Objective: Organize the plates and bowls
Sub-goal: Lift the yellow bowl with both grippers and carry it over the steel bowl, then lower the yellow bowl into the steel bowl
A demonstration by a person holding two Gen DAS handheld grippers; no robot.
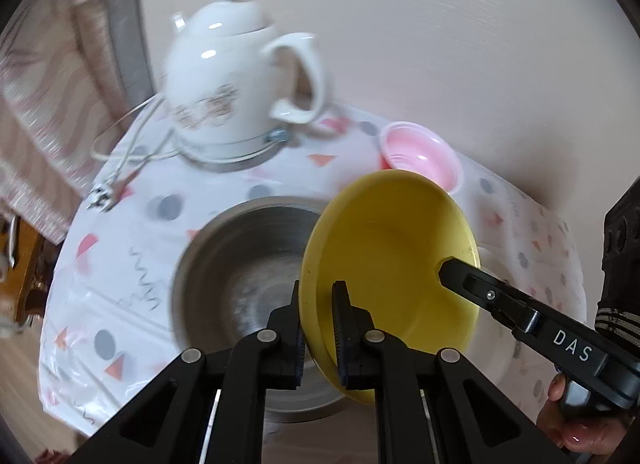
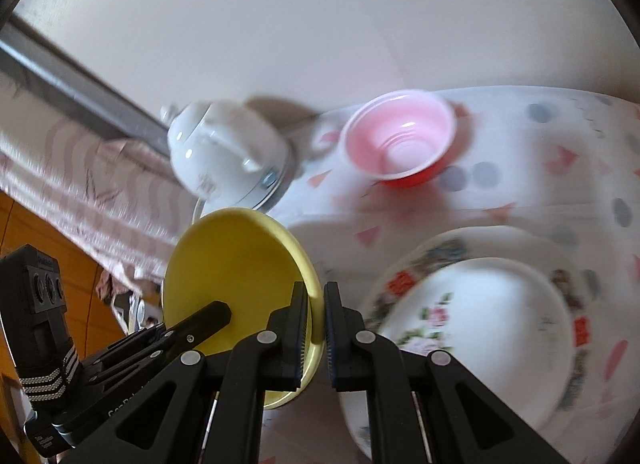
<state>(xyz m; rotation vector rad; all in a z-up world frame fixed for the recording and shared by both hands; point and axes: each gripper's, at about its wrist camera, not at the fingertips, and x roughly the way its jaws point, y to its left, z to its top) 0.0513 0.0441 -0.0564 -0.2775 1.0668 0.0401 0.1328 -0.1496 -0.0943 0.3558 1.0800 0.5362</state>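
**Both jaws carrying one yellow plate over the table**

You are holding the yellow plate with both tools at once. The left gripper is nearly closed, its jaws pinching the plate's near rim; the right gripper is likewise clamped almost shut on the opposite rim. The plate is hanging on edge, tilted steeply, clear of the table, with its hollow face turned toward your right tool.

What the coming move is turning on: the plate is sitting between the steel bowl, just beyond it on your left, and the floral plate carrying a white bowl, just beside it on your right. Neither hand is clearly nearer a resting place, so judging by the shared grip, you are probably levelling the plate before setting it down.

Counting what is showing: two plates, yellow and floral; three bowls, steel, white and the pink bowl farther back; one white kettle with its cord.
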